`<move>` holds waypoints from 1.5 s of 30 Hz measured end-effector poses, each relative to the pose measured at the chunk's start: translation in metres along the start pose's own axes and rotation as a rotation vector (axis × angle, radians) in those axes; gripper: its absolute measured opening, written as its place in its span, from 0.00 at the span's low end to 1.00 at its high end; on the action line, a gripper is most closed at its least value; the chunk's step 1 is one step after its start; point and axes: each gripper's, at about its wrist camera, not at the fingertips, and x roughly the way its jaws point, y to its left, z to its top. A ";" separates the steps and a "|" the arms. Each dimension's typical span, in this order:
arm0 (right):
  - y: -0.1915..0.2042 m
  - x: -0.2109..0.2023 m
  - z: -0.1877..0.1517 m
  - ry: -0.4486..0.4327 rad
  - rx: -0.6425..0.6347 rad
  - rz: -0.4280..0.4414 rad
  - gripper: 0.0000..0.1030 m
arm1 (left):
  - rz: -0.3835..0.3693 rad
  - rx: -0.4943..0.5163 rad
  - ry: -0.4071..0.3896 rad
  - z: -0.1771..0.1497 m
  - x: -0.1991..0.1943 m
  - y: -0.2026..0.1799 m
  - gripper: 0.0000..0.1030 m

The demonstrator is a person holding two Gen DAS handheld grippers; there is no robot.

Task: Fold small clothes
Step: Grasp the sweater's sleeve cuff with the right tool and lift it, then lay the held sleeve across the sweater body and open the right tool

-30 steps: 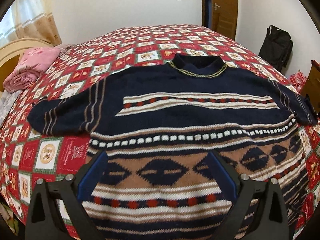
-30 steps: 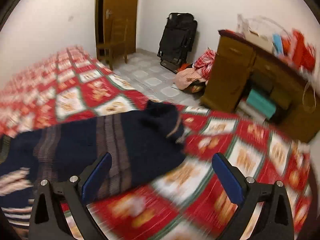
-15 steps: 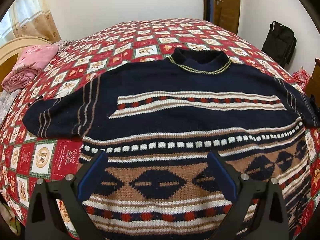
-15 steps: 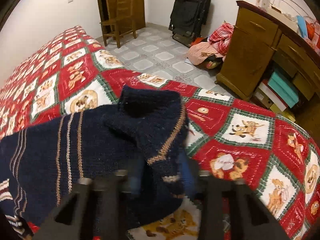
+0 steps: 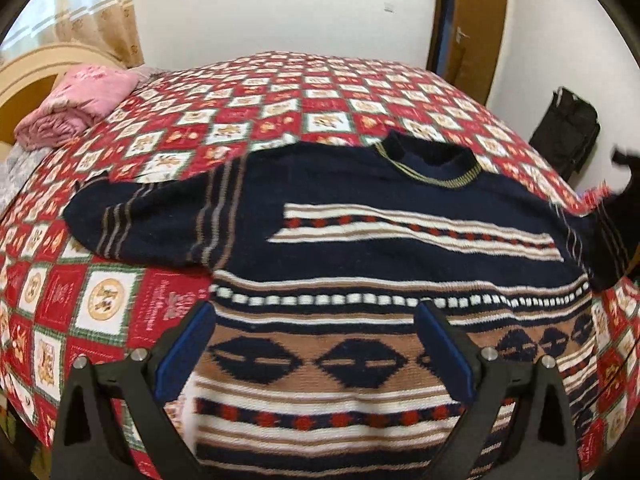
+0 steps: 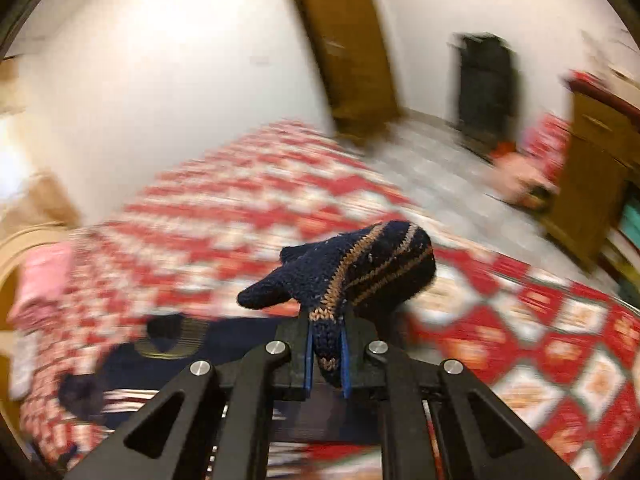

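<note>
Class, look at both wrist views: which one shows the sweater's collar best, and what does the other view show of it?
The left wrist view: the collar lies nearly centred, its yellow trim clear despite slight blur. In the right wrist view the collar is a blurred patch low on the left, behind the right gripper clamping the sleeve cuff.

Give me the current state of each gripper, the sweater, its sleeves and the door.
left gripper: open, over the sweater's lower body, holding nothing.
right gripper: shut on the sleeve cuff, raised off the bed.
sweater: body spread flat, front up, on the bedspread.
other sleeve: lying flat, stretched outward.
door: cannot tell, partly visible.
</note>
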 end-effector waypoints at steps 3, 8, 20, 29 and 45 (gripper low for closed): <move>0.101 0.003 -0.011 -0.010 -0.106 0.167 0.10 | 0.007 -0.038 -0.025 -0.001 -0.008 0.023 0.99; 0.218 0.052 -0.079 0.061 -0.259 0.290 0.10 | 0.059 -0.080 -0.050 -0.005 -0.015 0.061 0.99; 0.323 0.145 -0.253 0.324 -0.541 0.307 0.30 | 0.148 -0.195 -0.050 -0.017 -0.005 0.141 0.99; 0.331 0.088 -0.238 0.254 -0.632 0.349 0.56 | 0.132 -0.173 -0.059 -0.017 0.001 0.141 0.99; 0.398 0.160 -0.277 0.319 -0.697 0.175 0.34 | 0.168 -0.301 -0.090 -0.028 -0.005 0.204 0.99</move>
